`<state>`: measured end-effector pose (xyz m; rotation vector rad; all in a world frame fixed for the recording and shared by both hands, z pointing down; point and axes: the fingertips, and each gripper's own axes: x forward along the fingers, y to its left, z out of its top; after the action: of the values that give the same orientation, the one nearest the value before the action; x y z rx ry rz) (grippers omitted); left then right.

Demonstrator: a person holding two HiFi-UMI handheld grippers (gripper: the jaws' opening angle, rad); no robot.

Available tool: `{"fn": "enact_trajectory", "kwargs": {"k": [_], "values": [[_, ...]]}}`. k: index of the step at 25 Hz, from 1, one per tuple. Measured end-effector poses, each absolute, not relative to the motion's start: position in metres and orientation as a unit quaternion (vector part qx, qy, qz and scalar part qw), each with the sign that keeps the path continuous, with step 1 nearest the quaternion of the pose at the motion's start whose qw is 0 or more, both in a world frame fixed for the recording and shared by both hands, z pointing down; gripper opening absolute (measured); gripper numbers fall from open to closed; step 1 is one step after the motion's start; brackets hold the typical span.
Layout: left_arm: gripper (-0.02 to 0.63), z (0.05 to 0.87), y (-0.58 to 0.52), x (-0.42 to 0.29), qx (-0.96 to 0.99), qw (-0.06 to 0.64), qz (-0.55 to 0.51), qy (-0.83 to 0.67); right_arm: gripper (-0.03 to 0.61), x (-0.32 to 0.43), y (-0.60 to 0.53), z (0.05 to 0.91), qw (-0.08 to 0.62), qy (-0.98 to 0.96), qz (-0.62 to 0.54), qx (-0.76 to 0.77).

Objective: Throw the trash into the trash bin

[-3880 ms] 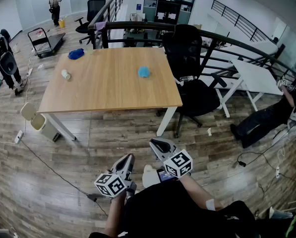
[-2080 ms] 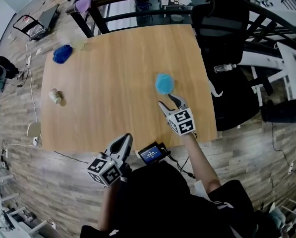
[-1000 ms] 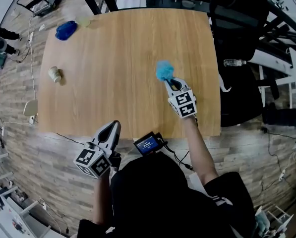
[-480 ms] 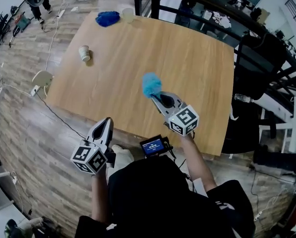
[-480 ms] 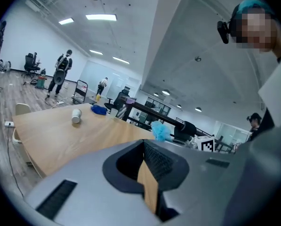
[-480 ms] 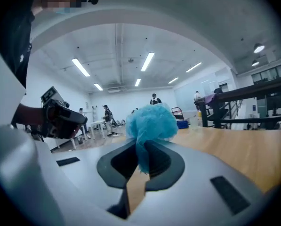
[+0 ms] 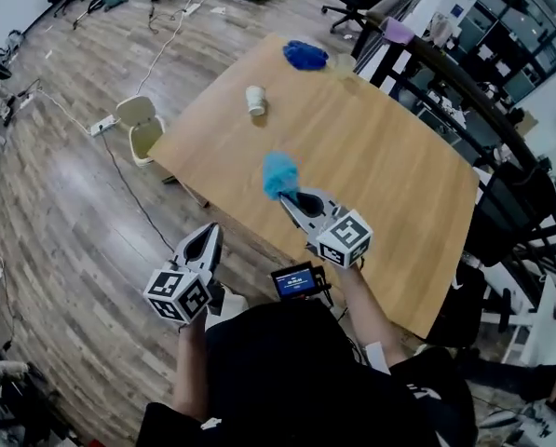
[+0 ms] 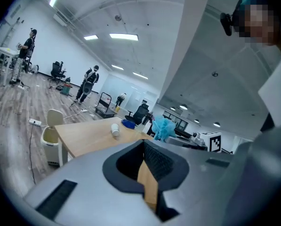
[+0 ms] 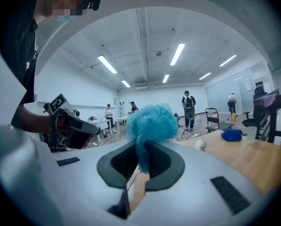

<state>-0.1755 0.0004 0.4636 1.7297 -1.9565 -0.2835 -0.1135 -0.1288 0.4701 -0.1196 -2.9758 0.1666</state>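
A grey-brown plank floor (image 7: 63,222) carries a light wooden table (image 7: 389,166), with a cream plastic trash bin (image 7: 145,138), lid up, beside its corner. On the table lie a dark blue cloth (image 7: 305,54) and a tipped white paper cup (image 7: 255,100). The right gripper (image 7: 287,196) pinches the fluffy light-blue trash ball (image 7: 278,173) above the table edge; the left gripper (image 7: 206,240) is closed and empty

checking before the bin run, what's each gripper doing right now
Left gripper: closed, empty.
Right gripper: closed on the blue fluffy ball.
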Motion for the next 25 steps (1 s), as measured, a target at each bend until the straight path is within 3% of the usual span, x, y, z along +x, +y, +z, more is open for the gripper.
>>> {"fn": "enact_trajectory", "kwargs": {"k": [12,18,25], "values": [[0.008,0.471,0.156,-0.345,0.542,0.233,-0.142,-0.795,0.007,-0.312,0.026,0.483,0.084,-0.981,0.057,-0.164],[0.008,0.469,0.154,-0.386,0.574,0.196,-0.105,-0.788,0.007,-0.375,0.041,0.488,0.103,-0.976,0.047,-0.185],[0.008,0.498,0.146,-0.504,0.54,0.237,-0.113,-0.8,0.007,-0.499,0.02,0.517,0.109,-0.971,0.087,-0.196]]}}
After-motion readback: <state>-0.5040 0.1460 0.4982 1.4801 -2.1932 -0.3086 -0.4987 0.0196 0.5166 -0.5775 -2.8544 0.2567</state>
